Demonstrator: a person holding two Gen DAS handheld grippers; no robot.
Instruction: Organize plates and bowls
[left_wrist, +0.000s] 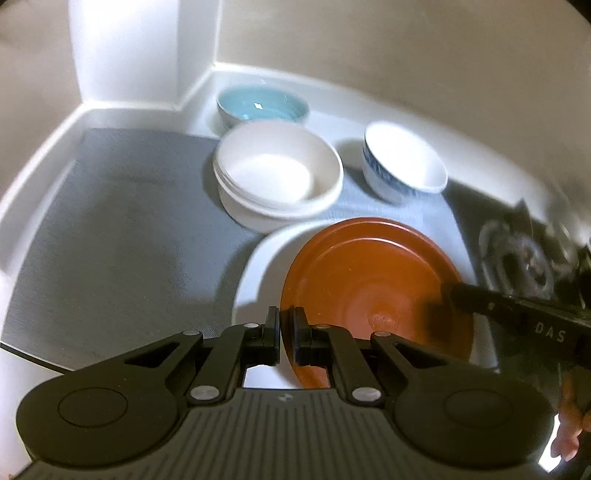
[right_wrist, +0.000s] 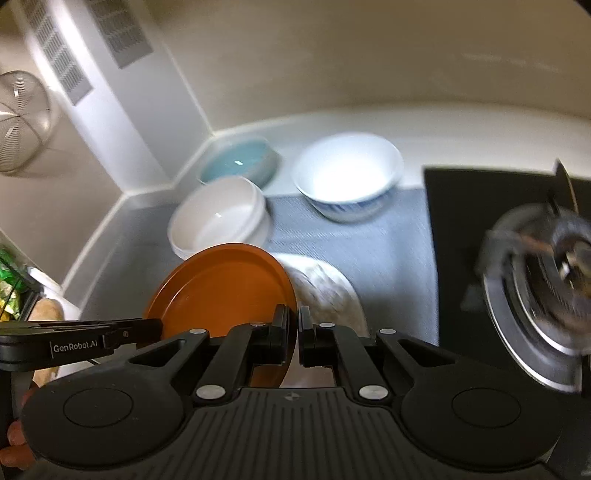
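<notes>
An orange plate (left_wrist: 373, 288) is held tilted above a white plate (left_wrist: 258, 266) on the grey mat. My left gripper (left_wrist: 286, 332) is shut on the orange plate's left rim. My right gripper (right_wrist: 297, 332) is shut on its right rim (right_wrist: 221, 291); the white plate (right_wrist: 325, 295) lies below. Behind stand stacked white bowls (left_wrist: 277, 173), a teal bowl (left_wrist: 262, 105) and a blue-patterned white bowl (left_wrist: 402, 162). They also show in the right wrist view: the white stack (right_wrist: 221, 218), the teal bowl (right_wrist: 240, 162), the patterned bowl (right_wrist: 347, 177).
A grey mat (left_wrist: 122, 229) covers the white counter, which ends at a wall corner (left_wrist: 199, 88). A gas stove burner (right_wrist: 539, 291) sits to the right. A metal strainer (right_wrist: 22, 122) hangs on the left wall.
</notes>
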